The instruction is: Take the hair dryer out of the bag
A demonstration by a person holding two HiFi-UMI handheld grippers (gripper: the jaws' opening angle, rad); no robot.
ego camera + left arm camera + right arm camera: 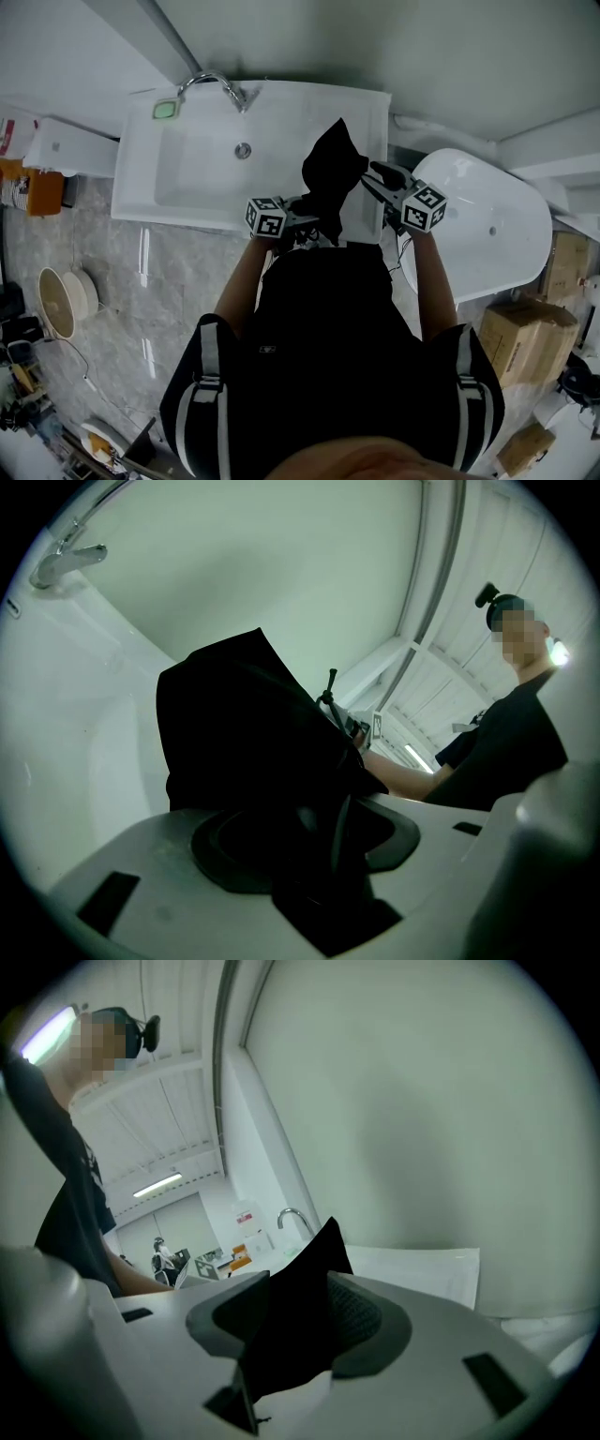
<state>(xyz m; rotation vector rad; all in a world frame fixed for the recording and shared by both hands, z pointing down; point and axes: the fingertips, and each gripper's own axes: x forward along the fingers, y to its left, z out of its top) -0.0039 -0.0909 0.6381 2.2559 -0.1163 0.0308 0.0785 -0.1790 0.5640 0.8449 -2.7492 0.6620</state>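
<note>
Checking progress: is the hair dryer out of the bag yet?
Cannot tell for sure: no hair dryer shows outside the black bag, which the left gripper holds up over the sink.

A white rectangular sink (187, 178) is set against the grey wall (394, 47), with a chrome faucet (228, 87) at its back edge and a round drain (243, 150) in the basin. A small green item (166, 109) — possibly a soap or a sponge, too small to be told — is placed just beside the faucet. To the right of the sink a white oval tub (506, 234) is seen, and cardboard boxes (520, 333) are seen near it. The floor (122, 272) is laid in grey marbled tile; a round pale object (61, 302) is left on it near the left edge.
</note>
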